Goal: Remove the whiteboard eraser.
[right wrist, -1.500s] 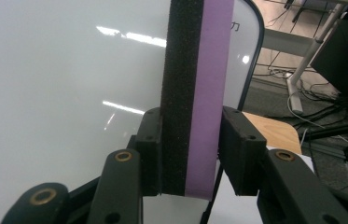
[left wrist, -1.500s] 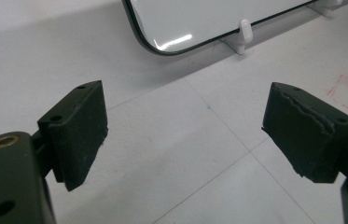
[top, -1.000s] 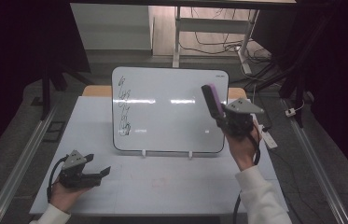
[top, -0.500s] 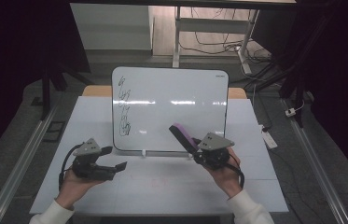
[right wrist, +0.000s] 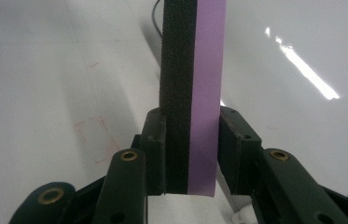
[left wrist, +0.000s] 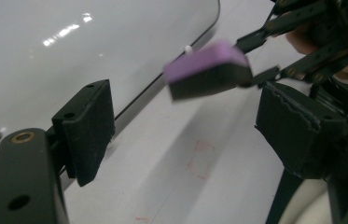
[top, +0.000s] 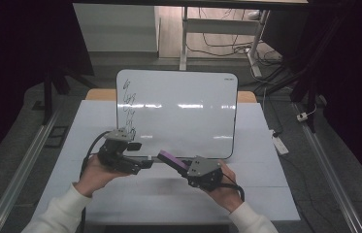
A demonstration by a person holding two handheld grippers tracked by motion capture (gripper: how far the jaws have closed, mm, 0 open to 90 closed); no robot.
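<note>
A whiteboard [top: 178, 111] stands on the white table [top: 266, 189], with black scribbles [top: 129, 104] at its left side. My right gripper [top: 182, 167] is shut on a purple eraser [top: 170, 158] with a black felt face; the eraser [right wrist: 192, 79] sticks out past the jaws, low in front of the board's bottom edge. My left gripper [top: 145, 163] points at it from the left. Its jaws have just been closing but stand open [left wrist: 185, 126], and the eraser's free end [left wrist: 206, 67] hangs ahead of them, untouched.
A small white device [top: 279, 144] lies at the table's right edge. Metal rails [top: 23, 165] run along the floor on both sides. Desk legs and cables [top: 217, 43] sit behind the board.
The right gripper carried the eraser down and left from the board's upper right to its bottom edge. The left gripper rose and moved right toward it, and its jaws narrowed.
</note>
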